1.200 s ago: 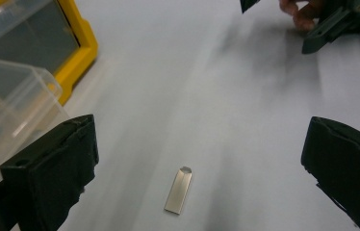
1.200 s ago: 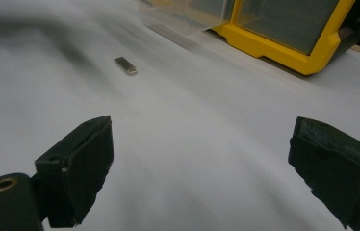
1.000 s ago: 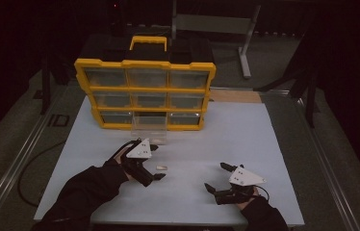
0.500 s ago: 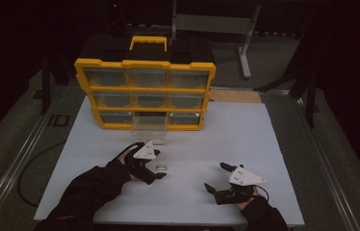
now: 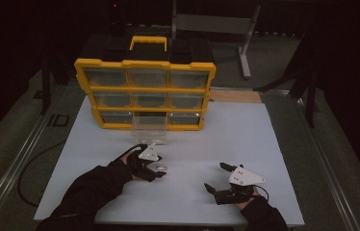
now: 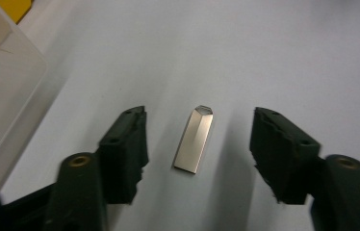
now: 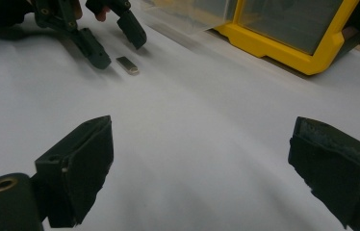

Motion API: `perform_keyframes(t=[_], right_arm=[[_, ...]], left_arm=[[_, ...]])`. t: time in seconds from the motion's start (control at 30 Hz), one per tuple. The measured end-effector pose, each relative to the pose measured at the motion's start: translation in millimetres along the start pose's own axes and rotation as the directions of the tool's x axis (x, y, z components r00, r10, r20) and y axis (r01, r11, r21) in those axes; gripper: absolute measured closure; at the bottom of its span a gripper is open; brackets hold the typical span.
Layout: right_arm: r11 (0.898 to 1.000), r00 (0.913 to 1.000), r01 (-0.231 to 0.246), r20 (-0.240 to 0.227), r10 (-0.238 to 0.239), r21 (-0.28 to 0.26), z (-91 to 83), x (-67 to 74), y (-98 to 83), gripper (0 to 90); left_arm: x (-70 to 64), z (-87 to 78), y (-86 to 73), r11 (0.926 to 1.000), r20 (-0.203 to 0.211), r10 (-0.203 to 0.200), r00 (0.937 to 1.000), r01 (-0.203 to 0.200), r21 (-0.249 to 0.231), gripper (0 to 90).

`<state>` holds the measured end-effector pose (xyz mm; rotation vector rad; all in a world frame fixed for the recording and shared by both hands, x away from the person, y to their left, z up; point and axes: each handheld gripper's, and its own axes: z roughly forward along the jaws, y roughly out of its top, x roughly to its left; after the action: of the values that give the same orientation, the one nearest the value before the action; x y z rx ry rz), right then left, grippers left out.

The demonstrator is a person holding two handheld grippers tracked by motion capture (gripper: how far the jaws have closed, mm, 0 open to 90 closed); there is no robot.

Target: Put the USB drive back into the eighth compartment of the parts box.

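While the small metal flash drive point(image 6: 193, 138) lies flat on the white table point(image 6: 274, 53) at the middle of the left gripper view, the left gripper point(image 6: 199, 149) has just been closing its jaws around it, not yet touching. It looks light, stiff and slippery, best pinched across its long edges. At lower right in the high view, the right gripper point(image 5: 215, 177) rests spread and empty.

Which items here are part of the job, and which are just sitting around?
In play:
- metal USB stick, flat on the white board
- left claw, closing around it, pads not touching
- pulled-out clear drawer
- yellow organizer

Idle:
- right claw, open
- metal stand
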<state>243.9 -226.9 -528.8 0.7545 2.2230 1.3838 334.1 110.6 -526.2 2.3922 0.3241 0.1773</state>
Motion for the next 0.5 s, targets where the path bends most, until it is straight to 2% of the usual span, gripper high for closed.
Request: perform_keyframes(t=[0.27, 0.3, 0.5], right_arm=[[1.000, 1.0000, 0.002, 0.000, -0.002, 0.002, 0.1, -0.4, -0.3, 8.9], [1.000, 1.0000, 0.001, 0.001, -0.001, 0.004, 0.3, -0.4, -0.4, 8.9], [1.000, 1.0000, -0.002, 0.000, 0.002, 0.000, -0.1, -0.3, -0.1, 8.9]], left_arm=[[0.7, 2.0, 1.3, 1.0000, 0.003, -0.001, 1.0000, 0.001, -0.003, 60.6], [0.4, 3.1, 1.7, 0.9999, 0.001, 0.013, 0.9999, -0.013, 0.010, 60.6], [0.9, 5.2, 0.9, 0.9997, 0.012, 0.007, 0.9999, -0.007, 0.021, 68.5]])
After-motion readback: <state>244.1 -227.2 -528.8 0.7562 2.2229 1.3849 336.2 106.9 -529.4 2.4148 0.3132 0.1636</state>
